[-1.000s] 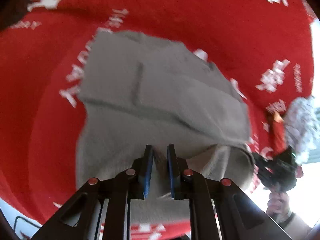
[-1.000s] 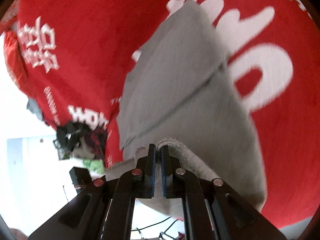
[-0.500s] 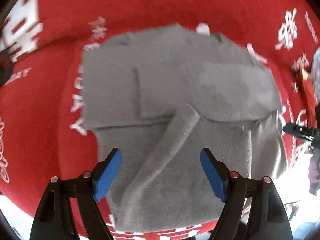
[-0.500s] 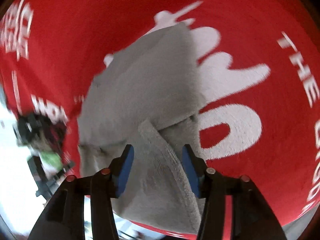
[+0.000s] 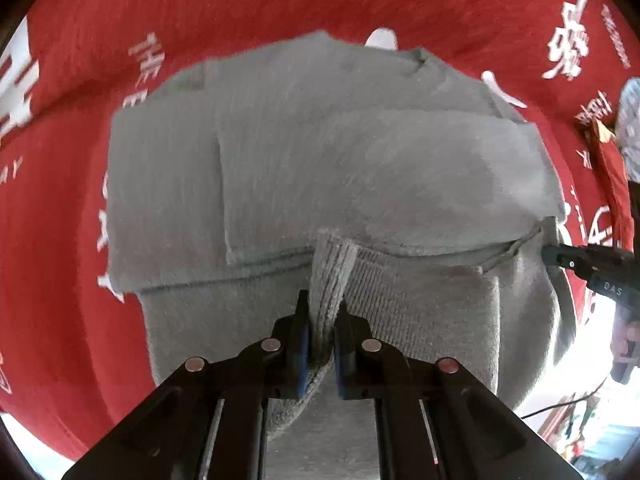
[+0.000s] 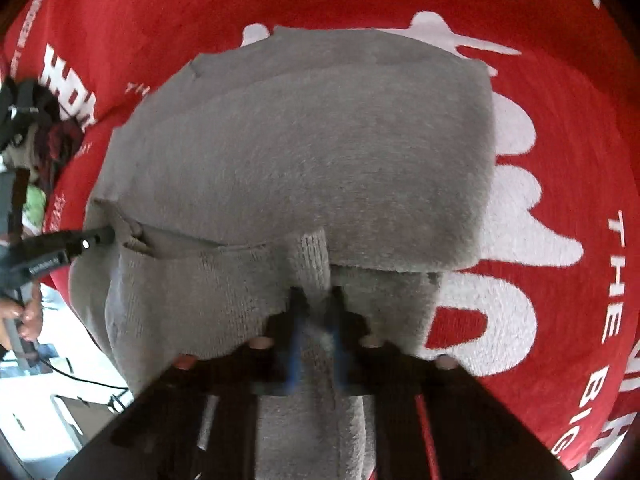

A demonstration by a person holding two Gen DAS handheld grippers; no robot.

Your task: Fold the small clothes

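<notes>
On grey garment (image 5: 360, 168) — both grippers clamped

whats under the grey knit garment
The grey knit garment lies on a red cloth with white lettering, which shows all around it. Its own folded layers overlap. Whatever is directly beneath the garment is covered and cannot be seen.

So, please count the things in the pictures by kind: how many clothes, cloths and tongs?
Grey knitted garment: 1
Red printed cloth under it: 1
Tongs, both shut on a pinch of the garment: 2 (left tongs, right tongs)
Total: 4
</notes>
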